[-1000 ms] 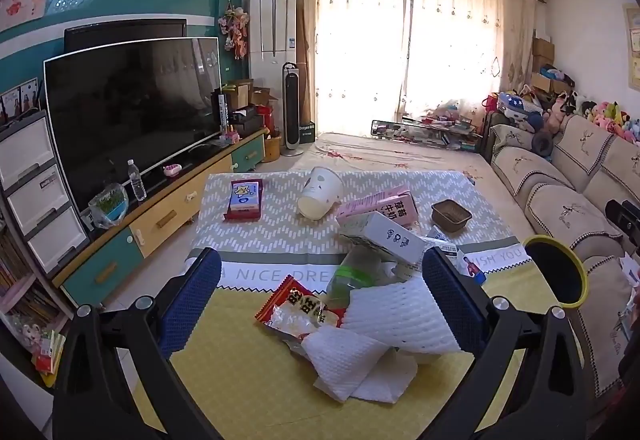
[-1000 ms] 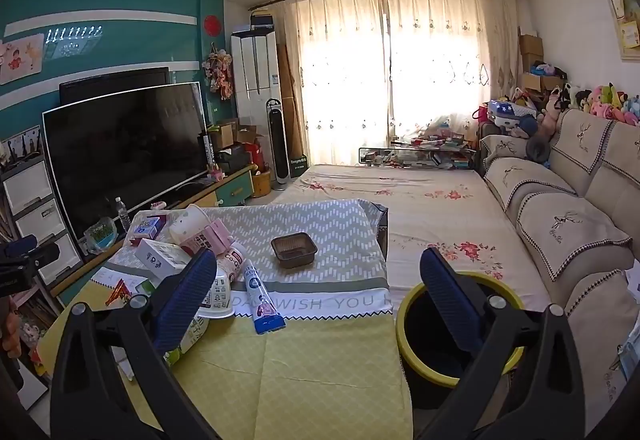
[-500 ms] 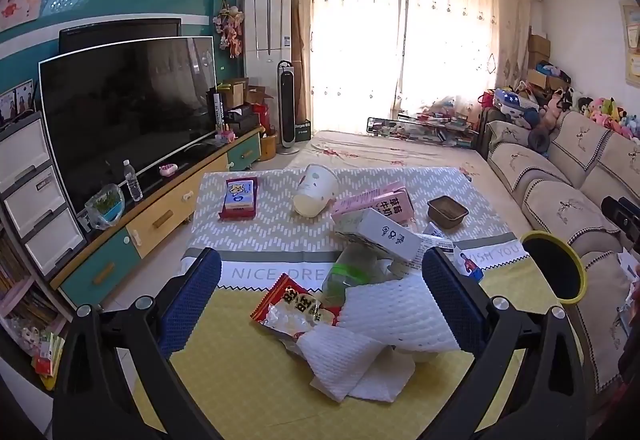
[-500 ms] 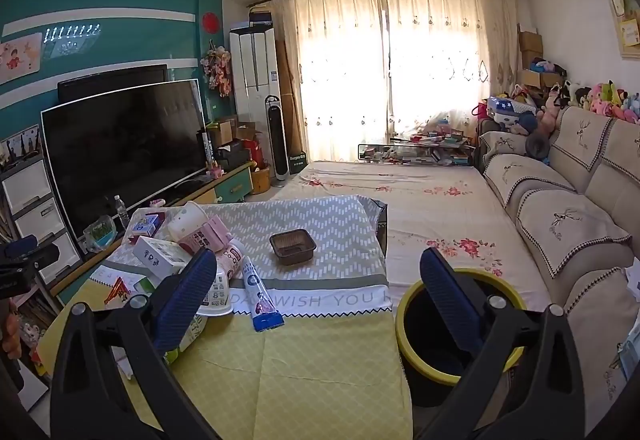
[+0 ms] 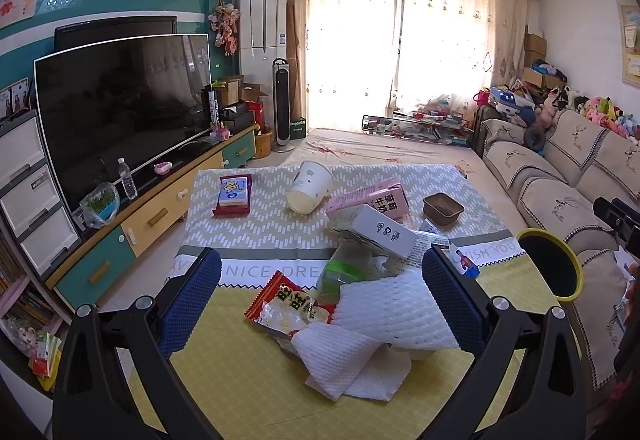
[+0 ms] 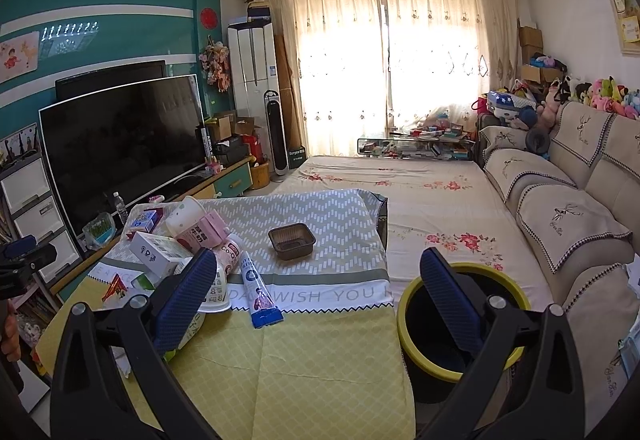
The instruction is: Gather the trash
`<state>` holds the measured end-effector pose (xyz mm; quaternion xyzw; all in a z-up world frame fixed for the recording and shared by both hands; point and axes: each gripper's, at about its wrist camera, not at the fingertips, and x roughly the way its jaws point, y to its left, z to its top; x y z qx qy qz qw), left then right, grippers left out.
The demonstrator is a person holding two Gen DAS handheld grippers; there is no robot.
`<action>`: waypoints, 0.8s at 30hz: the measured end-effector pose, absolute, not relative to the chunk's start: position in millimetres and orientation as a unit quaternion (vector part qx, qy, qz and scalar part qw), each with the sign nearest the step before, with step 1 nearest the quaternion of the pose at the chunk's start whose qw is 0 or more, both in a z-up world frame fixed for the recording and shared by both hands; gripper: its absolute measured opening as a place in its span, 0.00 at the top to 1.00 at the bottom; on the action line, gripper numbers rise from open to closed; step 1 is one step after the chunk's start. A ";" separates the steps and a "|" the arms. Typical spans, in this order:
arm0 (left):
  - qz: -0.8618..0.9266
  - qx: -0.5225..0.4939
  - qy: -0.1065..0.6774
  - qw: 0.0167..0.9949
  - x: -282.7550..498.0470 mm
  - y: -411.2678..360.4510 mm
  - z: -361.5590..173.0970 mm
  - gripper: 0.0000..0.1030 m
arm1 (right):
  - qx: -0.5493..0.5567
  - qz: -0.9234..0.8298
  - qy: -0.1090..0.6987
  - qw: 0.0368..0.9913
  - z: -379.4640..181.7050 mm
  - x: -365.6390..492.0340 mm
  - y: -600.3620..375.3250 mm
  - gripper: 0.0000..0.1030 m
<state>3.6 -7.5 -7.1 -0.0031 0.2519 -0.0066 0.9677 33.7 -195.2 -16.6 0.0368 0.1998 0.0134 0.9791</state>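
Observation:
Trash lies heaped on the cloth-covered table (image 5: 240, 380): white foam wrap (image 5: 396, 312), a red snack bag (image 5: 288, 306), a white carton (image 5: 380, 232), a pink milk carton (image 5: 372, 199), a tipped paper cup (image 5: 310, 185), a brown tray (image 5: 442, 207) and a blue tube (image 6: 258, 296). My left gripper (image 5: 320, 296) is open and empty, above the foam wrap and snack bag. My right gripper (image 6: 316, 300) is open and empty, between the table edge and the yellow-rimmed black bin (image 6: 452, 324). The bin also shows in the left wrist view (image 5: 550, 264).
A TV (image 5: 120, 107) on a low cabinet (image 5: 160, 215) runs along the left. A sofa (image 6: 568, 215) stands at the right, behind the bin. A red-and-blue box (image 5: 234, 191) lies on the far left of the table. A floral-covered surface (image 6: 400, 183) lies beyond it.
Both views have shifted only slightly; the left gripper has drifted a little over the trash pile. Both grippers stay open and empty.

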 end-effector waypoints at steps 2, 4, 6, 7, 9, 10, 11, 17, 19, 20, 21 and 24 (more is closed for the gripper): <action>-0.007 -0.003 0.252 0.968 3.8 -7.4 -7.5 0.04 | 0.037 0.013 0.200 0.979 -17.2 34.0 -195.1 0.06; -0.007 -0.004 0.253 0.967 4.0 -8.1 -7.7 0.04 | 0.037 0.013 0.201 0.979 -17.5 34.6 -195.1 0.06; -0.007 -0.003 0.253 0.968 4.0 -8.1 -7.8 0.04 | 0.037 0.013 0.200 0.979 -17.6 34.1 -195.6 0.06; -0.007 -0.004 0.253 0.968 4.1 -8.1 -7.7 0.04 | 0.037 0.013 0.200 0.979 -18.0 34.4 -195.5 0.06; -0.008 -0.004 0.252 0.968 4.1 -8.1 -7.8 0.04 | 0.037 0.013 0.201 0.979 -17.6 34.3 -195.5 0.06; -0.008 -0.003 0.252 0.968 4.1 -8.2 -7.7 0.04 | 0.037 0.013 0.201 0.979 -17.8 34.5 -195.4 0.06; -0.009 -0.003 0.252 0.968 4.3 -8.3 -7.8 0.04 | 0.037 0.012 0.200 0.979 -18.0 34.6 -195.4 0.06; -0.011 -0.004 0.254 0.967 4.3 -9.2 -9.3 0.04 | 0.037 0.012 0.201 0.979 -18.6 35.1 -194.9 0.06; -0.012 -0.004 0.255 0.967 4.4 -9.6 -9.6 0.04 | 0.037 0.012 0.201 0.979 -18.5 34.7 -195.2 0.06; -0.012 -0.004 0.255 0.967 4.3 -9.2 -9.1 0.04 | 0.037 0.012 0.202 0.979 -19.1 34.9 -195.3 0.06; -0.013 -0.004 0.255 0.967 4.1 -9.5 -9.1 0.04 | 0.038 0.012 0.202 0.979 -20.0 34.7 -196.1 0.06; -0.013 -0.004 0.255 0.967 4.2 -10.1 -9.1 0.04 | 0.038 0.012 0.202 0.979 -20.1 34.6 -196.2 0.06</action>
